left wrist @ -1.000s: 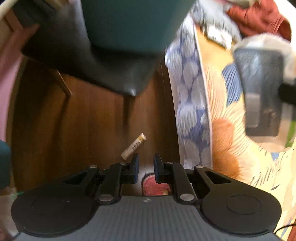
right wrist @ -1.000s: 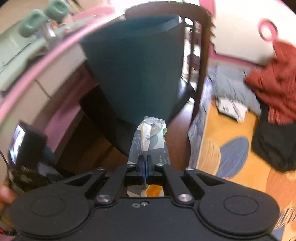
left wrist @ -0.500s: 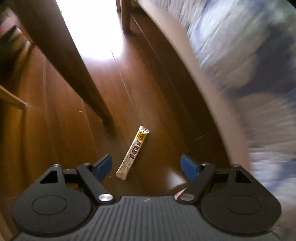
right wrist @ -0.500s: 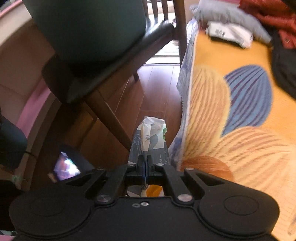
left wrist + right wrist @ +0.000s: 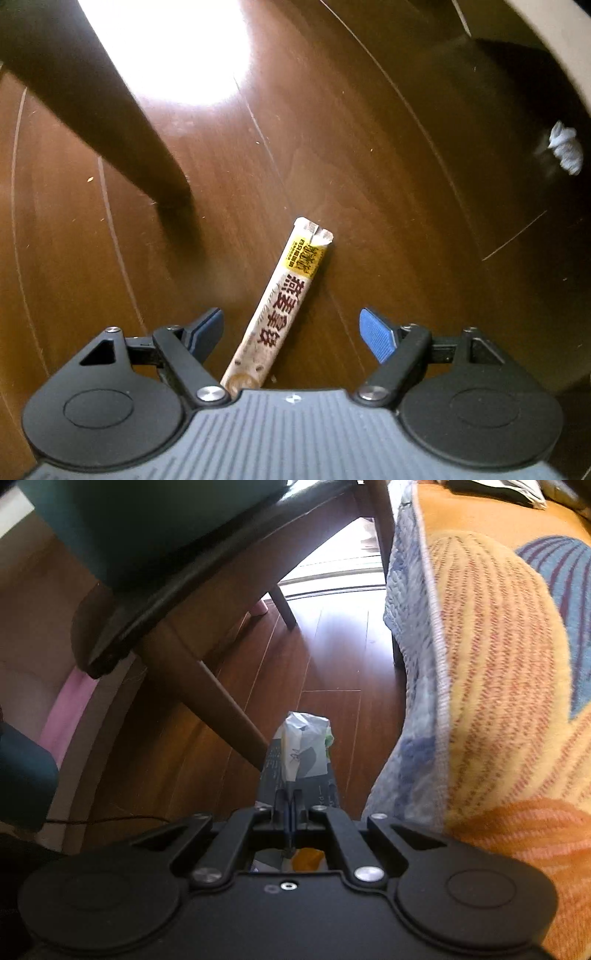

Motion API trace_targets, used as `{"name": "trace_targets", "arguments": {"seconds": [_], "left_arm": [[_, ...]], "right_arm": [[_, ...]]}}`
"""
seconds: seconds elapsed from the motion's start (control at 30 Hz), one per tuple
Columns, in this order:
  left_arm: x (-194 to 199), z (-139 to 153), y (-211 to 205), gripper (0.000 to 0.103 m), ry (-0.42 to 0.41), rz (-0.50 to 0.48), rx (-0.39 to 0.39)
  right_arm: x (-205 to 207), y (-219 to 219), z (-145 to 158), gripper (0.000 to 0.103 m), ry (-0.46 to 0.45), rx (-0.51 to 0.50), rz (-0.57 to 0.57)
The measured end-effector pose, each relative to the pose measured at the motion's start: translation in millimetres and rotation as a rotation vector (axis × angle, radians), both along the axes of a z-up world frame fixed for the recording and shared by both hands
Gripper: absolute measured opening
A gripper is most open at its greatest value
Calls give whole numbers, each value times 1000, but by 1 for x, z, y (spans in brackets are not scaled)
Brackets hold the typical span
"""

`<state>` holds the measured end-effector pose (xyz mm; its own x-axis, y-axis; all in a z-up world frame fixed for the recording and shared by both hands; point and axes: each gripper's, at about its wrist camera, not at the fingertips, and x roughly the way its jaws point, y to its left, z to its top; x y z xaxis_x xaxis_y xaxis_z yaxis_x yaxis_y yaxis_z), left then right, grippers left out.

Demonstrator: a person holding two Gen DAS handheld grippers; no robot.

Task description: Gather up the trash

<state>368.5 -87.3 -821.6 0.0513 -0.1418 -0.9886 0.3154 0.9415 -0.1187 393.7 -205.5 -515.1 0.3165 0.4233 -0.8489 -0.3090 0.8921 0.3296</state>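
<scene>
In the left wrist view a long cream stick wrapper [image 5: 284, 299] with red characters and a yellow label lies on the brown wood floor. My left gripper [image 5: 291, 332] is open just above the floor, and the wrapper's near half lies between its blue-padded fingers. A crumpled white scrap [image 5: 565, 147] lies far right in shadow. In the right wrist view my right gripper [image 5: 290, 801] is shut on a grey-and-white plastic wrapper [image 5: 301, 753] held above the floor.
A dark chair leg [image 5: 110, 122] slants down left of the stick wrapper. In the right wrist view a chair with a black seat [image 5: 192, 565] and wooden legs stands at left, and an orange-and-blue patterned blanket [image 5: 498, 686] hangs at right.
My left gripper opened and dropped to the floor, closing in until the stick wrapper lies between its fingers. My right gripper lowered, still holding its wrapper.
</scene>
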Motion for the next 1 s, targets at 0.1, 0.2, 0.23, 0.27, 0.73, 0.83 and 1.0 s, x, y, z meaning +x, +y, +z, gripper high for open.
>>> {"name": "trace_targets", "arguments": {"seconds": [0.1, 0.2, 0.23, 0.27, 0.73, 0.83, 1.0], "left_arm": [[0, -14, -4, 75, 7, -29, 15], [-1, -28, -7, 61, 25, -38, 23], [-2, -30, -7, 60, 14, -42, 28], [-3, -31, -9, 60, 2, -55, 34], [-12, 7, -6, 21, 9, 13, 30], [-12, 44, 2, 21, 13, 95, -2], [-5, 132, 15, 21, -6, 205, -42]], "right_arm": [[-3, 1, -3, 1, -4, -5, 9], [-3, 3, -2, 1, -10, -20, 18], [-4, 4, -1, 1, -13, -23, 20], [-6, 6, 0, 1, -16, -24, 22], [-16, 7, 10, 1, -32, -28, -42], [-20, 3, 28, 1, -26, -9, -80], [-30, -1, 90, 1, -75, -19, -104]]}}
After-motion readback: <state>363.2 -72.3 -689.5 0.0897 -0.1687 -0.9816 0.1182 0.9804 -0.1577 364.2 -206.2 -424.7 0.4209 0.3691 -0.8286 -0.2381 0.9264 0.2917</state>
